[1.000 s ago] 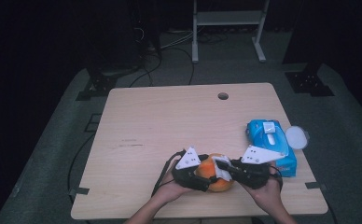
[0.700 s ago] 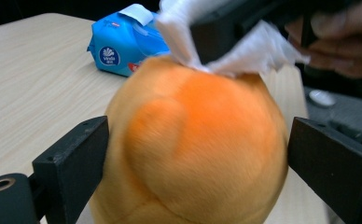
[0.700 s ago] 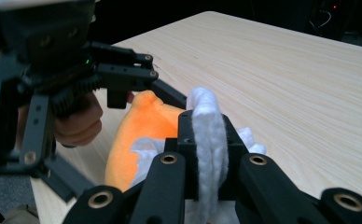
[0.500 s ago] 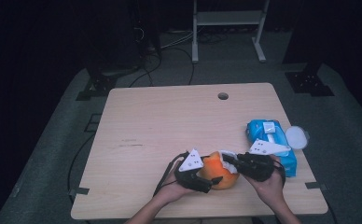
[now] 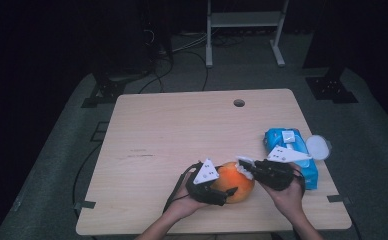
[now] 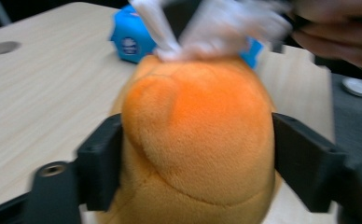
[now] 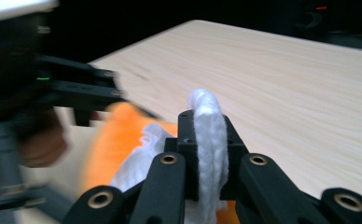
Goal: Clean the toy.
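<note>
An orange plush toy lies near the table's front edge. My left gripper is shut on it: in the left gripper view both black jaws press the sides of the orange plush toy. These jaws have just been opening slightly with the plush still between them. My right gripper comes in from the right, shut on a white wipe. The wipe touches the plush's upper far side, and the left gripper view shows the wipe blurred on top of the plush.
A blue wipes pack lies at the right edge of the wooden table, with a round white lid just off its right side. A cable hole sits at the far edge. The surroundings are dark floor with stands.
My right gripper has carried the wipe across the plush, away from me and slightly right. The left gripper has stayed in place on the plush.
</note>
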Demonstrator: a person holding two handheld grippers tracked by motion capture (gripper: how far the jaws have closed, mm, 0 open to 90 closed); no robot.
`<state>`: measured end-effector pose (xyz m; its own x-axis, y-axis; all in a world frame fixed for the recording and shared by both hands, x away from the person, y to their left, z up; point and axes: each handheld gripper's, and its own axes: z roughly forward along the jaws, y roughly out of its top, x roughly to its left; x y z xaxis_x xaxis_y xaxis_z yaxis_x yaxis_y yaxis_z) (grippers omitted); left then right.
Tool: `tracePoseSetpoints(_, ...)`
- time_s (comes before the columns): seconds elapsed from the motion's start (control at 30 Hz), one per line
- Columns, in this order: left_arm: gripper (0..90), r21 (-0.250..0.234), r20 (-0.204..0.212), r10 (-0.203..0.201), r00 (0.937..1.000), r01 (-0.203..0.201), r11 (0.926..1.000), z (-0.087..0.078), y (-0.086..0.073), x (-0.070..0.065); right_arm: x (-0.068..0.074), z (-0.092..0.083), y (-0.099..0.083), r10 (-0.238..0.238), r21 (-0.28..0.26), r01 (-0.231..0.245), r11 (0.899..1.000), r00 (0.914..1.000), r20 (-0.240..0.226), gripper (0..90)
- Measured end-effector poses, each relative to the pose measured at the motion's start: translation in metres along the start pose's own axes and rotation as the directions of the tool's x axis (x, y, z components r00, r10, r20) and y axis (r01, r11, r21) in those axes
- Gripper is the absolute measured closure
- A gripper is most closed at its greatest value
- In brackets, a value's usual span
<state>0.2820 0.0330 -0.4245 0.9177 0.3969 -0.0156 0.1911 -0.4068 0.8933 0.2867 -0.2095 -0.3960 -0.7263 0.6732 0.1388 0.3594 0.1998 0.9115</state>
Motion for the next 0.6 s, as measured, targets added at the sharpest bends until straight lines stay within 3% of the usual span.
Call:
tracePoseSetpoints(0.07,18.0,-0.017,0.023,-0.006,0.9997,0.006,0.9998,-0.001,-0.001,0.002,-0.004,-0.004,-0.003,0.017,0.003,-0.017,1.000,0.9998,0.013,83.7)
tracePoseSetpoints(0.17,17.7,-0.025,0.010,-0.036,0.9993,0.036,0.9990,0.001,-0.003,0.006,-0.001,-0.004,-0.004,0.028,-0.002,-0.028,1.000,0.9996,-0.004,84.4)
tracePoseSetpoints(0.23,18.9,-0.037,-0.008,-0.045,0.9990,0.044,0.9983,0.002,-0.003,0.005,0.009,-0.001,-0.001,0.026,-0.015,-0.027,1.000,0.9984,-0.049,84.5)
tracePoseSetpoints(0.3,19.1,-0.030,-0.029,-0.061,0.9977,0.061,0.9977,0.002,-0.003,0.005,0.025,0.005,0.002,-0.018,-0.010,0.017,1.000,0.9945,-0.103,84.4)
tracePoseSetpoints(0.37,19.1,-0.035,-0.037,-0.070,0.9969,0.069,0.9970,0.001,-0.004,0.007,0.038,0.009,0.003,-0.087,0.009,0.089,0.996,0.9919,-0.092,84.4)
tracePoseSetpoints(0.43,19.2,-0.040,-0.039,-0.097,0.9946,0.095,0.9946,0.000,-0.004,0.009,0.036,0.009,0.004,-0.095,0.009,0.096,0.995,0.9920,-0.083,84.8)
tracePoseSetpoints(0.53,19.1,-0.041,-0.030,-0.100,0.9946,0.098,0.9943,0.001,-0.004,0.010,0.023,0.007,0.000,-0.088,0.018,0.089,0.996,0.9944,-0.058,84.6)
tracePoseSetpoints(0.6,19.0,-0.041,-0.027,-0.098,0.9948,0.097,0.9944,0.001,-0.005,0.009,0.018,0.005,-0.002,-0.064,0.029,0.067,0.997,0.9941,-0.088,82.7)
